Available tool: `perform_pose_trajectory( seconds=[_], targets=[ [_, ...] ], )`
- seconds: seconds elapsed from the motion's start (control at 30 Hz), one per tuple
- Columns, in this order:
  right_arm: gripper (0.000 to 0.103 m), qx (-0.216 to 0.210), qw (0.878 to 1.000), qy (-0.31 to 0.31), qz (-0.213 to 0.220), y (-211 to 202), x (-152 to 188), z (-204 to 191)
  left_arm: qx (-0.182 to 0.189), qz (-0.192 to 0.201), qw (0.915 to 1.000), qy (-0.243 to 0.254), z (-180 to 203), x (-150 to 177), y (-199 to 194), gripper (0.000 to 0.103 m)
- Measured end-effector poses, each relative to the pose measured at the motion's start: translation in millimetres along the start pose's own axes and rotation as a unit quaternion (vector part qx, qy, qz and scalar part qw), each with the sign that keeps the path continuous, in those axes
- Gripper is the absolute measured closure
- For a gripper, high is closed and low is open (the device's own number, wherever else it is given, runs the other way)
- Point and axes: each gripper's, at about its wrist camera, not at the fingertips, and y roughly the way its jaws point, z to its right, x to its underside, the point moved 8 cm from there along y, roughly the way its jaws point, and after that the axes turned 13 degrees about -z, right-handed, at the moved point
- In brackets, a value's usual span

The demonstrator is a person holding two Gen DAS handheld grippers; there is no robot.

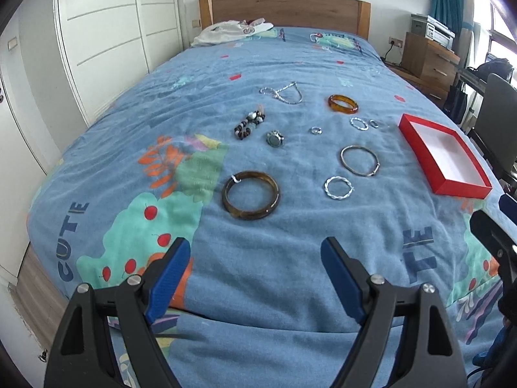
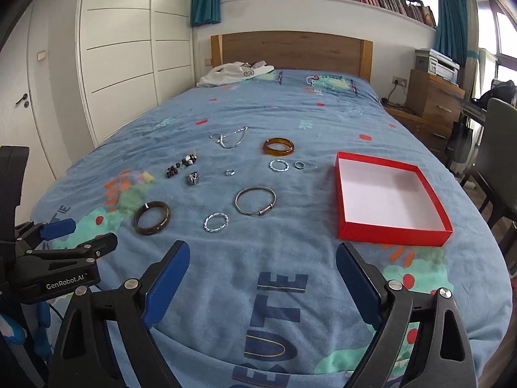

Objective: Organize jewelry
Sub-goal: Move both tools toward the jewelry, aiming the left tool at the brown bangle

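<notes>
From the left wrist view, the left gripper (image 1: 255,274) hangs over the foot end of the bed (image 1: 258,291) with its fingers (image 1: 176,278) spread wide and nothing between them. The jewelry lies scattered across the middle of the blue bedspread: a dark brown bangle (image 1: 250,195) nearest, a twisted silver ring bracelet (image 1: 338,187) beside it, a thin metal bangle (image 1: 359,160) just beyond, then small rings, a beaded bracelet (image 1: 249,125), an amber bangle (image 1: 343,104) and a silver chain (image 1: 281,93) toward the headboard. The red box (image 1: 420,148), empty, sits at the bed's right edge. From the right wrist view, the right gripper (image 2: 263,278) also hovers at the foot end, its fingers (image 2: 357,286) wide with nothing held, and the red box (image 2: 391,237) lies just ahead to its right, while the dark brown bangle (image 2: 152,217) lies nearer the left gripper (image 2: 77,236). No piece is in the box yet, so the step is likely a first pick. A sound way would be to take the nearest bangle across its rim, pressing lightly into the soft cover, and to leave the chain and tiny rings for careful, narrow pinches.
</notes>
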Motion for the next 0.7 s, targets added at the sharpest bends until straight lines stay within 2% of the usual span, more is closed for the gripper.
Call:
perform_pose_trajectory(
  seconds=[0.07, 0.13, 0.4, 0.7],
  targets=[
    [0.009, -0.004, 1.0, -0.004, 0.005, 1, -1, -3, 0.003, -0.003, 1.0, -0.008, -2, -1, 3, 0.02],
    [0.002, -0.009, 1.0, -0.005, 0.012, 2, -2, -7, -0.001, 0.001, 0.9999, -0.013, -3, -3, 3, 0.02],
    [0.001, -0.024, 0.999, -0.017, 0.014, 12, -3, -20, -0.005, 0.004, 0.9997, -0.026, -6, -5, 6, 0.02],
    [0.001, -0.035, 0.999, -0.007, -0.006, 29, 2, -23, -0.006, -0.023, 0.9996, -0.018, -3, -4, 21, 0.02]
  ],
)
